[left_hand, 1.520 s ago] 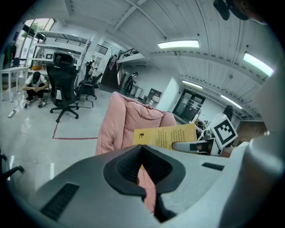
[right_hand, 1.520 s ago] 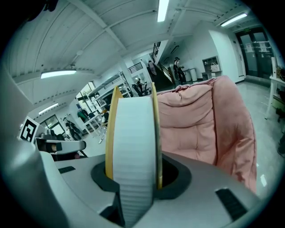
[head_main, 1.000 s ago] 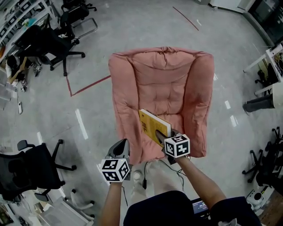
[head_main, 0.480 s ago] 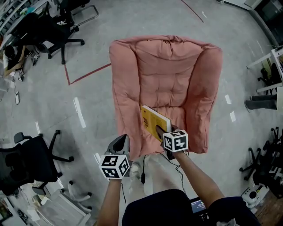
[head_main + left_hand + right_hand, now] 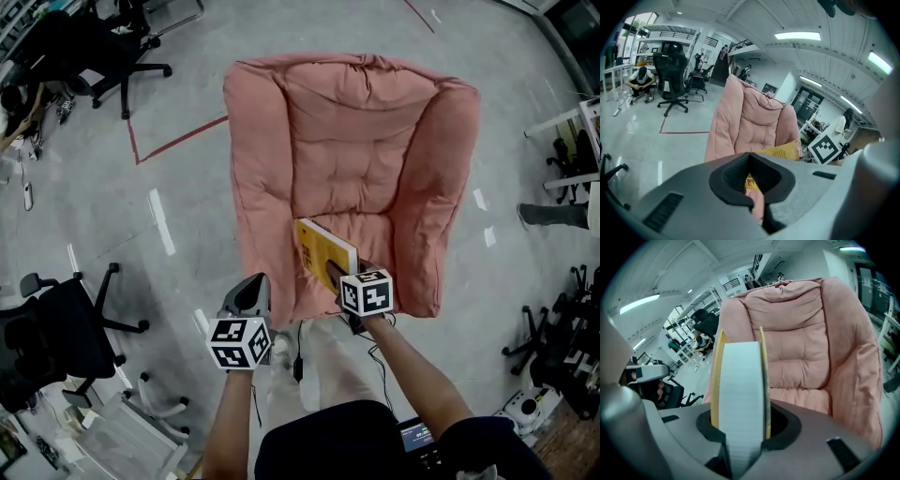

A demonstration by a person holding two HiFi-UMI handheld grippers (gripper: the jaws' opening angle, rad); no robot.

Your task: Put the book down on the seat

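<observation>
Book [image 5: 323, 251], yellow cover, gripped by right hand-held gripper [image 5: 336, 274] over pink seat [image 5: 377, 234], left hand-held gripper [image 5: 253, 286] closed, empty.

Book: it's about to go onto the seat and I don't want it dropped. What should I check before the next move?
1. Right hand-held gripper clamped on the book: ok.
2. Book over the seat, not the floor: ok.
3. Book touching the seat: cannot tell.
4. Book level enough to lie flat: not ok, tilted.
5. Left hand-held gripper shut, empty, apart from the book: ok.
</observation>
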